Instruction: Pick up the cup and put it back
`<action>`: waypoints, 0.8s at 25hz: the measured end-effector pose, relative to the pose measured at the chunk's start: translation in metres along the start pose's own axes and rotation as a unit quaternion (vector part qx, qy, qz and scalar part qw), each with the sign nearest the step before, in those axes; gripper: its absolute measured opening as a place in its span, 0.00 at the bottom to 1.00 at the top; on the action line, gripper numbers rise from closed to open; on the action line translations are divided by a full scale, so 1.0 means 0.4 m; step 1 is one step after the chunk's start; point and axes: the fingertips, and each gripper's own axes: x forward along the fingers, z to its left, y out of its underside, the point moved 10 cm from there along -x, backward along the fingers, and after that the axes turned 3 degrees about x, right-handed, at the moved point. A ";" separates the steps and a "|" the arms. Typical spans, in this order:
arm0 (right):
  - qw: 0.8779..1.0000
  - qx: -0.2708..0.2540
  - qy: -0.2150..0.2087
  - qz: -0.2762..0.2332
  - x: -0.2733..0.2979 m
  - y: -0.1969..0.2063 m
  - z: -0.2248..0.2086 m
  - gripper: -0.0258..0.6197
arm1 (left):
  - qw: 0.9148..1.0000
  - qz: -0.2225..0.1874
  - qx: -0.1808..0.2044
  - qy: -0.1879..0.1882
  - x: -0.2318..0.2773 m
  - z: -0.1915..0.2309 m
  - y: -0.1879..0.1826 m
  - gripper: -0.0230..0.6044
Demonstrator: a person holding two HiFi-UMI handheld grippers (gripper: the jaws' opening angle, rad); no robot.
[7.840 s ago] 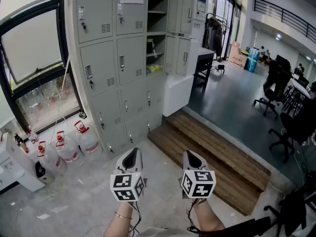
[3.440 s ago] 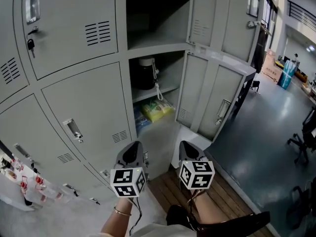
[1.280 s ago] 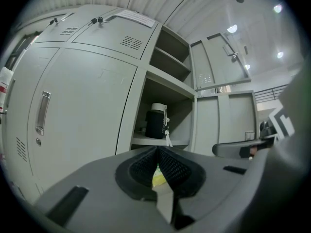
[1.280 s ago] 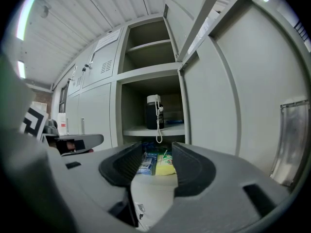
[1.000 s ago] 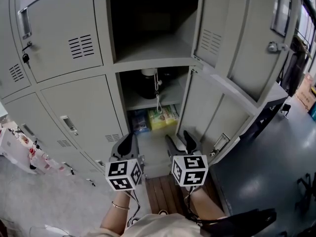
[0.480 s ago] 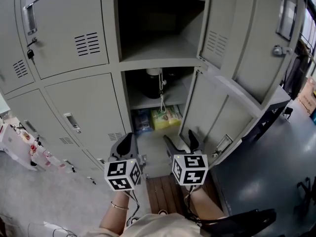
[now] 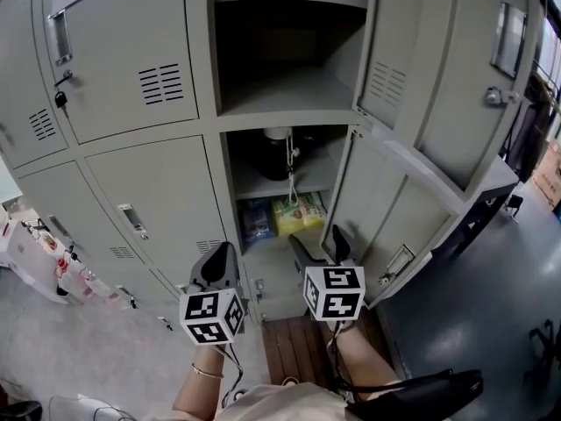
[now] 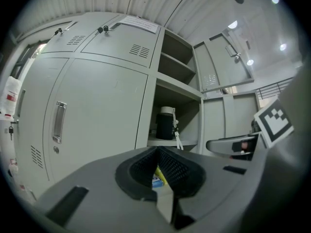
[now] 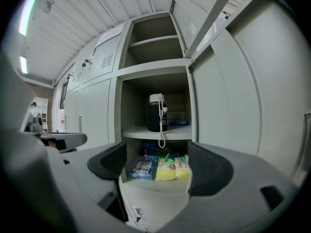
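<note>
A black cup (image 7: 273, 153) with a white lid and a dangling white strap stands upright on the shelf (image 7: 263, 185) of an open locker. It also shows in the left gripper view (image 8: 166, 123) and the right gripper view (image 9: 156, 113). My left gripper (image 7: 221, 254) is shut and empty, well short of the locker and left of the opening. My right gripper (image 7: 317, 246) points at the opening below the cup. Its jaws have just been opening and nothing is between them (image 9: 158, 166).
Below the cup's shelf lie a yellow-green packet (image 7: 299, 212) and a blue packet (image 7: 256, 222). The locker's door (image 7: 379, 209) hangs open at the right, with another open door (image 7: 421, 86) above it. Closed locker doors (image 7: 158, 200) fill the left.
The right gripper's jaws stand wider apart than a second ago. The left gripper has slid a little lower and left in the head view. The cup has not moved.
</note>
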 end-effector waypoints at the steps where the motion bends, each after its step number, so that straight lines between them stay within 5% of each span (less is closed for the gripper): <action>1: 1.000 0.001 -0.001 0.000 0.008 -0.002 -0.001 0.64 | 1.000 0.001 0.001 -0.004 -0.005 0.006 0.000 0.06; 20: 1.000 -0.014 -0.025 0.002 0.221 -0.088 0.021 0.64 | 0.998 0.003 -0.005 -0.069 -0.067 0.106 0.003 0.06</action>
